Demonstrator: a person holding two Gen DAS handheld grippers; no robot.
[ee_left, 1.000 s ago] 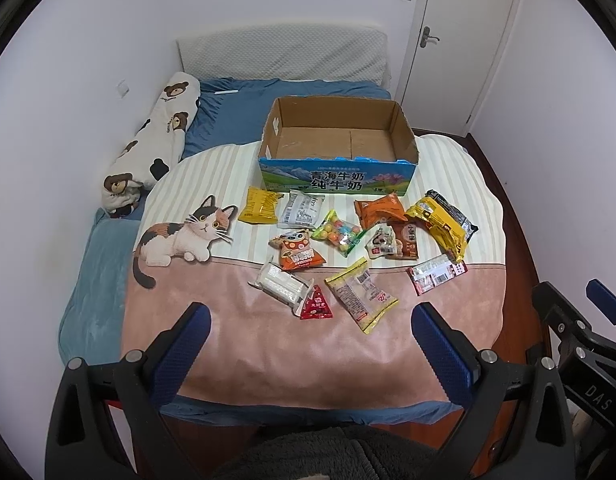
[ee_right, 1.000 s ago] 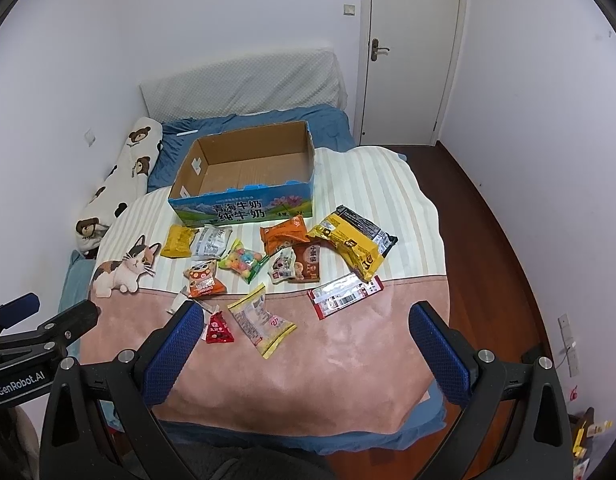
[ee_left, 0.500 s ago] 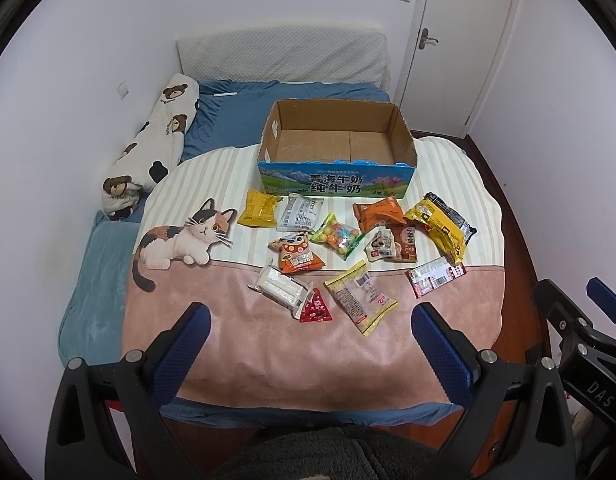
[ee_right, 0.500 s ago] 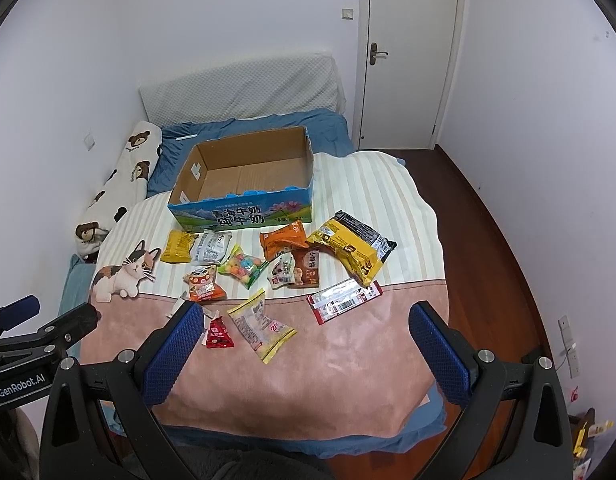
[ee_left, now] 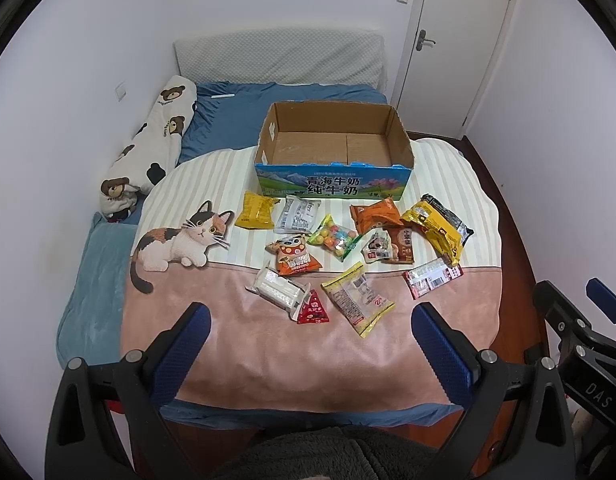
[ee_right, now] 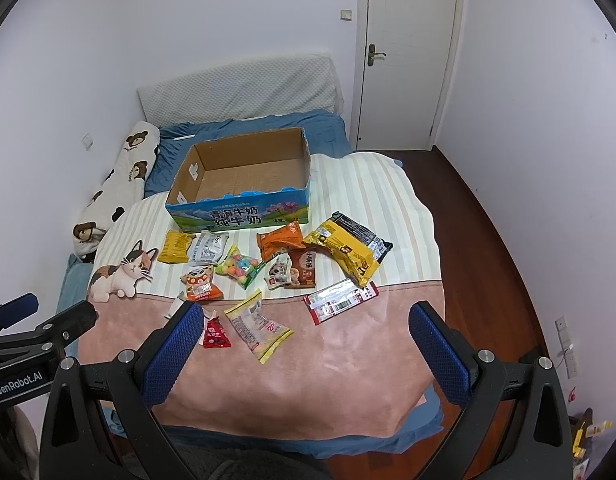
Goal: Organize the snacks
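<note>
Little has changed over the last second: we drew back a touch, nothing handled. Left gripper (ee_left: 309,338) hangs spread wide and empty above the bed's (ee_left: 268,344) near edge. Snacks lie loose on the blanket, from yellow packet (ee_left: 255,216) across to black-and-yellow bag (ee_left: 437,226), all just before the empty cardboard box (ee_left: 333,178). Right gripper (ee_right: 304,340) equally spread, empty. Sorting not yet begun, we judge.

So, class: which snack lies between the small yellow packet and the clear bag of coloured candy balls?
A white-grey packet lies between the yellow packet and the candy-ball bag. Both wrist views show it.
</note>
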